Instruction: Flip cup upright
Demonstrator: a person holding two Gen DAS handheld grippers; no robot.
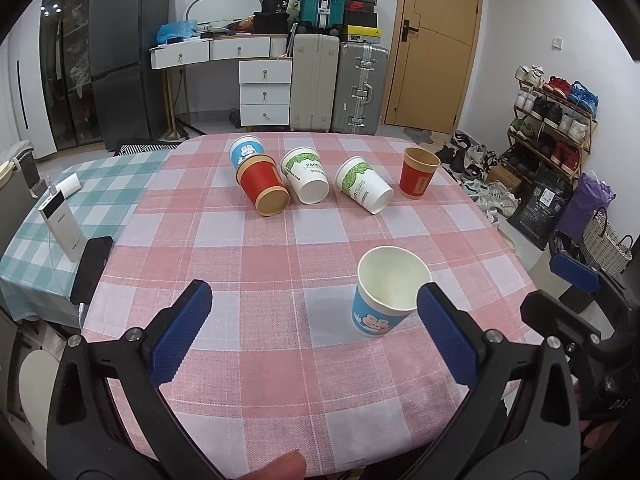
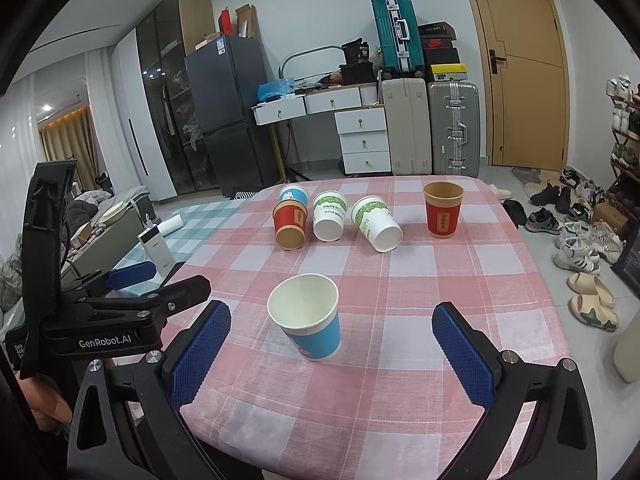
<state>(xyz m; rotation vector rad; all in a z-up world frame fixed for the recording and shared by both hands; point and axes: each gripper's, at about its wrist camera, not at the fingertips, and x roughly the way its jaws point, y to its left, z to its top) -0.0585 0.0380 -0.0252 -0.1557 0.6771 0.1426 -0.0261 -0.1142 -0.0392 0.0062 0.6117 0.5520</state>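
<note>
Light: even indoor light reached my table [image 1: 248, 240], soft shadows.
Edges: my views curved, black corners.
Focus: sharp, no glare.

Left gripper [image 1: 312, 328]: I see black plastic arms, each ending in a blue pad with a knurled grid texture.
Right gripper [image 2: 332, 344]: I see the same build, black frame and blue textured pads [image 2: 464, 354].
Screws: round silver bolt heads sit at the joints behind each pad.
Markings: white "GenRobot.AI" lettering runs along the left unit's black side.
Skin: my bare fingertip [image 1: 280, 468] shows at the lower edge.
</note>
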